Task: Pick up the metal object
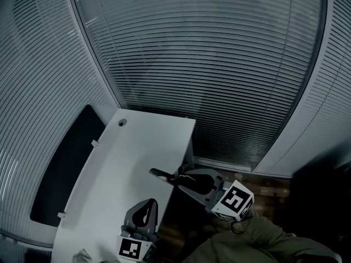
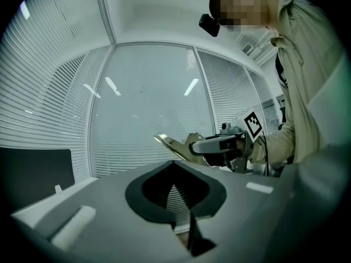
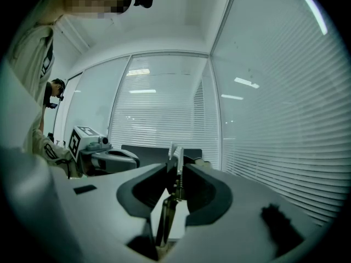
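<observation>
The metal object (image 1: pixel 160 173) is a thin flat strip. My right gripper (image 1: pixel 184 178) is shut on it and holds it in the air over the right edge of the white table (image 1: pixel 126 158), with its free end pointing left. In the right gripper view the metal object (image 3: pixel 176 156) stands edge-on between the jaws of the right gripper (image 3: pixel 176 169). The left gripper view shows the metal object (image 2: pixel 170 144) sticking out of the right gripper (image 2: pixel 193 146). My left gripper (image 1: pixel 146 203) hovers low over the table's near end, with its jaws together and nothing in them.
A dark flat panel (image 1: pixel 66 169) runs along the table's left side. A round hole (image 1: pixel 122 123) sits at the far corner of the table. Glass walls with horizontal blinds (image 1: pixel 208 64) surround the spot. A wooden floor (image 1: pixel 269 185) lies to the right.
</observation>
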`<action>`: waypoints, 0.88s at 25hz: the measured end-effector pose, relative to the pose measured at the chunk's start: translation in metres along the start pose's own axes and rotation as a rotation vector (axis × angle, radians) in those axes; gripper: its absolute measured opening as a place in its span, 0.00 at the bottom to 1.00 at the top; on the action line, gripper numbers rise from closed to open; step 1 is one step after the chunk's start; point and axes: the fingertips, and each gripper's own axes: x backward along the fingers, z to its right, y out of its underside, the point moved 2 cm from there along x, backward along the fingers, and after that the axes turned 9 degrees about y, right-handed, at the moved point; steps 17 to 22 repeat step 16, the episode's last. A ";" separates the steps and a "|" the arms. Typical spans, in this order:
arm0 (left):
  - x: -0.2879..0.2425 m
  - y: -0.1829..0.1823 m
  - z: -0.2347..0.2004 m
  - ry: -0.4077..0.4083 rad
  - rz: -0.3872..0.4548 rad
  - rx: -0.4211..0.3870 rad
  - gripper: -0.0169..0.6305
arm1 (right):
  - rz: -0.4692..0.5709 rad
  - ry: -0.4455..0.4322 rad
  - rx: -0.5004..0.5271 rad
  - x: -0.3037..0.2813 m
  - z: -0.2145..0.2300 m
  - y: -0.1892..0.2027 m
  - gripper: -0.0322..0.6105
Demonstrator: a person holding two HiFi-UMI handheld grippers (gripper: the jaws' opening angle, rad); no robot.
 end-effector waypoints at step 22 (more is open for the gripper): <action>0.001 -0.001 -0.006 0.000 0.000 0.003 0.04 | 0.000 0.000 0.000 -0.004 -0.001 -0.002 0.22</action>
